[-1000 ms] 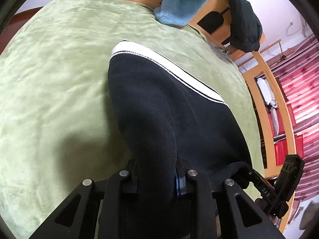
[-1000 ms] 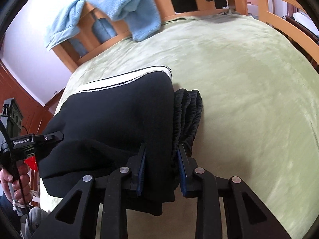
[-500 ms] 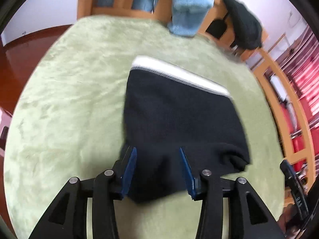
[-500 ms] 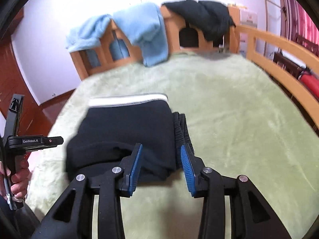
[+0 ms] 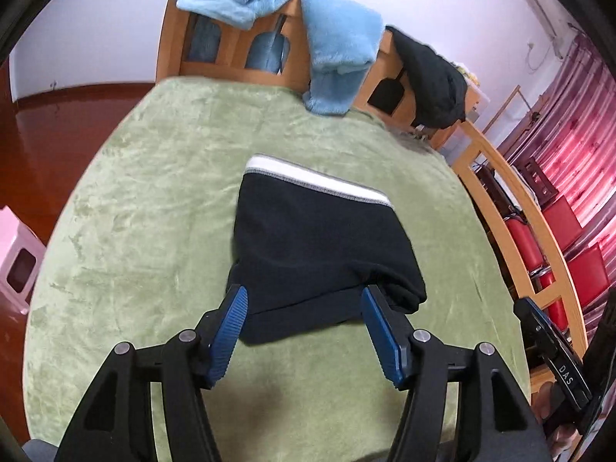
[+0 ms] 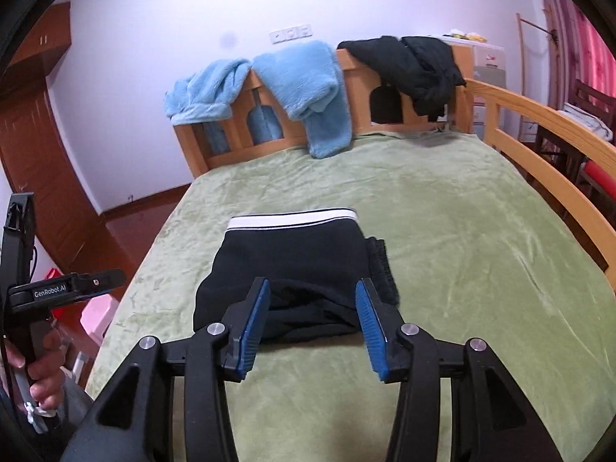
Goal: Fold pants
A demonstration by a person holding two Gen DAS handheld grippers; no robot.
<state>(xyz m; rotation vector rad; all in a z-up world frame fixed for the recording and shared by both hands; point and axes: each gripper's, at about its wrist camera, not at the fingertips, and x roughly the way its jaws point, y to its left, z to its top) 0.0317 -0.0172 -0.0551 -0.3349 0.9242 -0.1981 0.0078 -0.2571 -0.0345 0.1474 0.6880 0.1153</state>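
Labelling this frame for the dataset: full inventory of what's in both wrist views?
pants: 1, black with white waistband, folded, lying mid-bed
bedspread: 1, green, covering the bed
headboard: 1, wooden, far end of bed
side rail: 1, wooden, along the bed's right edge
fleece garments: 2, light blue, draped over headboard
dark garment: 1, black, draped over headboard at right
stool: 1, pink, on floor left of bed
curtain: red, far right
chairs: red seats, number unclear, beyond the rail
left gripper: black, blue pads, jaws opening, nothing between them, above the pants' near edge
right gripper: same, jaws opening, nothing between them
hand: 1, holding the left gripper's handle
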